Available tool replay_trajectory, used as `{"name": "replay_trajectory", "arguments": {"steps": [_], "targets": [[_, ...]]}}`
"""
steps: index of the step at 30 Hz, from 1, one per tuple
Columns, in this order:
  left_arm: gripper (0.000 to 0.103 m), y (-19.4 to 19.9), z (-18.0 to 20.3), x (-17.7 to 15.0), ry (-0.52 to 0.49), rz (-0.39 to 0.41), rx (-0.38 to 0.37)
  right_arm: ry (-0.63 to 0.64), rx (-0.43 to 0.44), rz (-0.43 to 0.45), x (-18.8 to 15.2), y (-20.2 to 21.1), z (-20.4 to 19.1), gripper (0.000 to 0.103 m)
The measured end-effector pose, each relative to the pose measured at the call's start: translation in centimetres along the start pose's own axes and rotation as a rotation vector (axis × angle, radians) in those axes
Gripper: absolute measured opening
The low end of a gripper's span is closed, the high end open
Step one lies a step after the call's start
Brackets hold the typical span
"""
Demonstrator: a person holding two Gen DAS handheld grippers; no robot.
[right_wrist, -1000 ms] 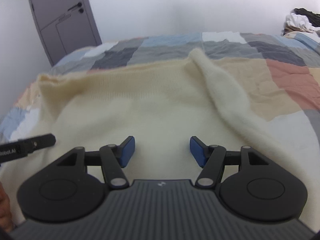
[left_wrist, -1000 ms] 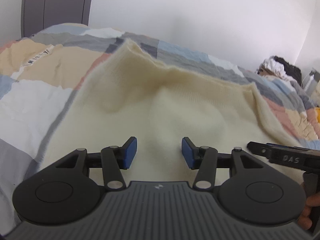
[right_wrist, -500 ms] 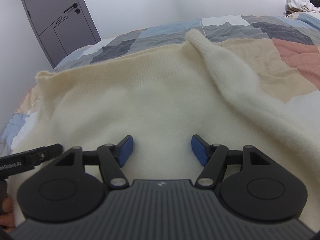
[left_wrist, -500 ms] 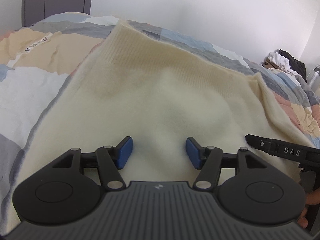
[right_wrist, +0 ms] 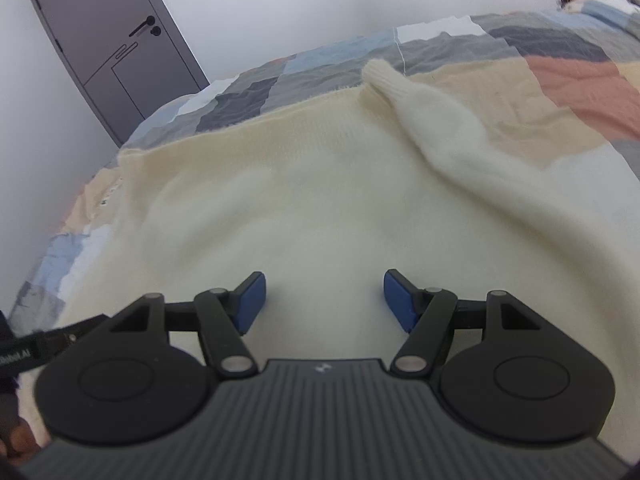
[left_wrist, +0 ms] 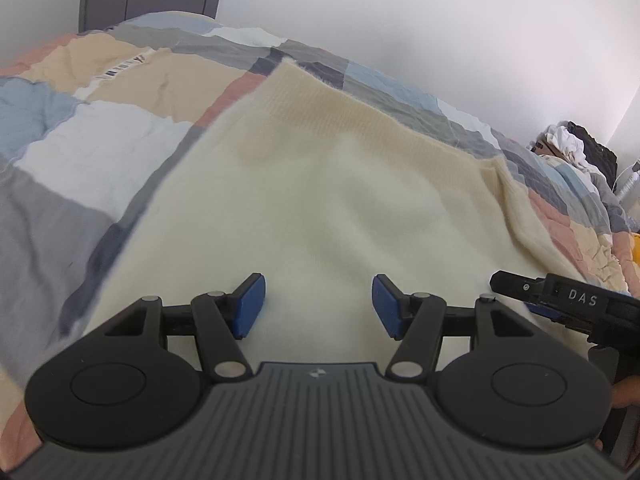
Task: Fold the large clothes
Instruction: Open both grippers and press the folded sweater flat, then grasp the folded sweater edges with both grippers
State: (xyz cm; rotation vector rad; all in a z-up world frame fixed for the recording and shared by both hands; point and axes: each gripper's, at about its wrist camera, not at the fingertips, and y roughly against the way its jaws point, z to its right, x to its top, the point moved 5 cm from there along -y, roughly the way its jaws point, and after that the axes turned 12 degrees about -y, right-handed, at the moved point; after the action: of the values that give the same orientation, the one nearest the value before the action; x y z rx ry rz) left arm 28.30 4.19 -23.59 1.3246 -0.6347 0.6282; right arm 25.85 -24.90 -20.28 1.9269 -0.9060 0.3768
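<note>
A: What differs from half a second ago?

B: In the left wrist view, more of the patchwork bedspread (left_wrist: 92, 148) shows to the left of the left tongs (left_wrist: 318, 305) than before, and the ribbed hem of the cream sweater (left_wrist: 340, 204) sits further off ahead. In the right wrist view the sleeve (right_wrist: 444, 120) has slid a little to the right ahead of the right tongs (right_wrist: 324, 302).

A: And the tongs themselves?

B: Both pairs are as wide apart as before, blue pads spread, nothing between them. Each hovers low over the knit, tilted forward and down. The right tongs (left_wrist: 568, 304) show at the right edge of the left view, just beside the left pair; the left tongs (right_wrist: 36, 348) peek in at the left edge of the right view.

A: Where is the sweater?

B: Spread flat on the bed, directly beneath and ahead of both tongs, hem furthest away. The sleeve lies ahead and right of the right tongs, its cuff beside the hem. A grey door (right_wrist: 112, 48) stands far ahead to the left.
</note>
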Motion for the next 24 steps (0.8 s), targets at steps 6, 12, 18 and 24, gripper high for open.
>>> {"name": "replay_trajectory", "arguments": {"steps": [6, 12, 18, 24], "targets": [[0.065, 3.0, 0.6, -2.2, 0.064, -0.014, -0.032, -0.098, 0.07, -0.044, -1.9, 3.4, 0.2, 0.067], [0.071, 5.3, 1.1, -4.6, 0.148, -0.03, -0.083, -0.219, 0.141, -0.097, -4.2, 6.6, 0.8, 0.068], [0.071, 5.7, 1.1, -6.2, 0.248, -0.072, -0.151, -0.343, 0.19, -0.15, -6.0, 7.4, 1.5, 0.07], [0.084, 5.1, 0.4, -7.0, 0.327, -0.107, -0.175, -0.388, 0.201, -0.193, -7.1, 6.9, 1.3, 0.081]]}}
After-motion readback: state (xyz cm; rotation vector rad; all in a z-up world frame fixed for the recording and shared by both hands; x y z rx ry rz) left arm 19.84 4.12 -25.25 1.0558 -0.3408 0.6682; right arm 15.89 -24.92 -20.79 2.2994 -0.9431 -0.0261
